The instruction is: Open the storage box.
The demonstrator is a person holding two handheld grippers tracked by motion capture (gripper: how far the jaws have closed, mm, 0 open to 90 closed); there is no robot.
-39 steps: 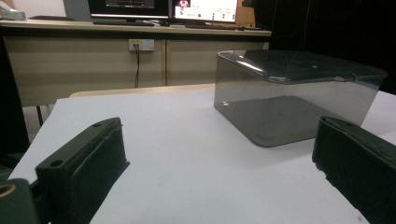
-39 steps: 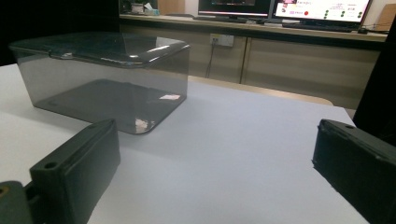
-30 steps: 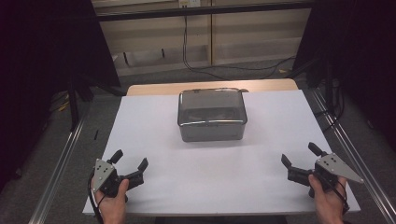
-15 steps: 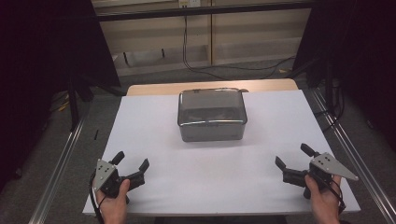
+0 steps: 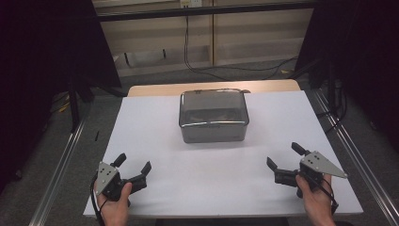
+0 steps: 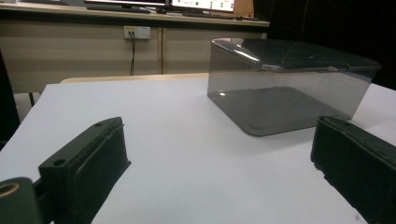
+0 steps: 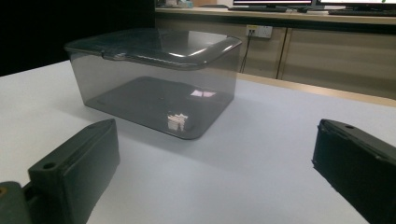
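A smoky transparent plastic box (image 5: 213, 115) with its lid on stands at the middle back of the white table (image 5: 155, 122). It looks empty in the left gripper view (image 6: 285, 84) and the right gripper view (image 7: 154, 79). My left gripper (image 5: 133, 166) is held near the front left edge, open, nothing between its jaws. My right gripper (image 5: 284, 156) is held near the front right, also open and empty. Both point roughly toward the box, well short of it.
A wooden strip (image 5: 211, 88) borders the table's far edge. Metal rails (image 5: 61, 165) run along both sides of the table. A beige wall with an outlet and hanging cables (image 5: 188, 42) lies beyond. Monitors (image 6: 201, 4) sit on a far counter.
The right gripper has drifted left and slightly toward the front edge. The left gripper has stayed almost still. The box has not moved.
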